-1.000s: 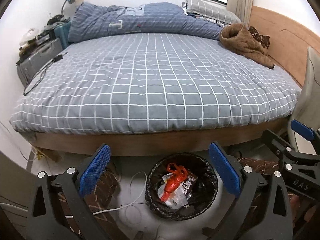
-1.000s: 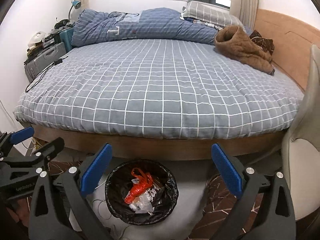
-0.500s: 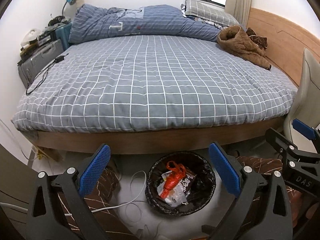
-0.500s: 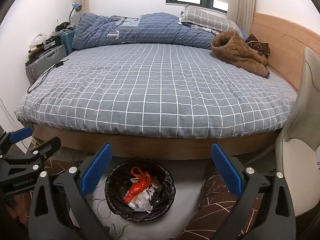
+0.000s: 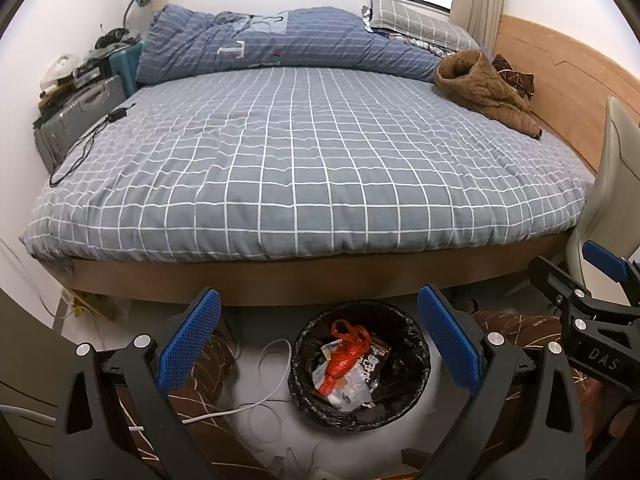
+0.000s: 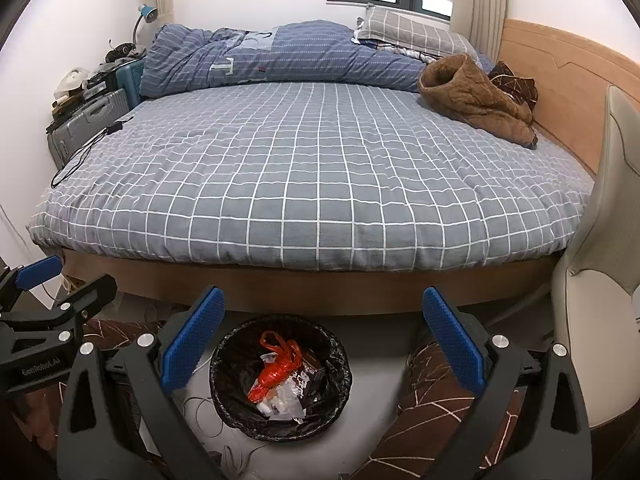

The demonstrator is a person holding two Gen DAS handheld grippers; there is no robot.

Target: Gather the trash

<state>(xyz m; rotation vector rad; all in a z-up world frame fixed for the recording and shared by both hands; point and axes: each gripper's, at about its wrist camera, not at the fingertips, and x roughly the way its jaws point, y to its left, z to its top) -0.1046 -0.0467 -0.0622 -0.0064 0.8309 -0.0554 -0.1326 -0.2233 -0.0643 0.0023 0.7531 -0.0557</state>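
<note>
A round trash bin [image 5: 416, 364] lined with a black bag stands on the floor at the foot of the bed; it also shows in the right wrist view [image 6: 340, 392]. Inside lie a red plastic bag [image 5: 344, 350], clear wrappers and a dark packet. My left gripper [image 5: 318, 338] is open and empty, held above the bin. My right gripper [image 6: 324, 336] is open and empty, above and beside the bin. Each gripper shows at the edge of the other's view.
A large bed with a grey checked cover [image 5: 304, 152] fills the view, with a blue duvet [image 5: 280, 44] and a brown jacket [image 5: 480, 88] on it. A white cable [image 5: 256, 396] lies on the floor. A beige chair [image 6: 600, 280] stands right. Suitcases [image 5: 80, 108] stand left.
Both grippers have pulled back and risen slightly, so the bed sits a little lower and farther in view. The bin's contents have not changed.
</note>
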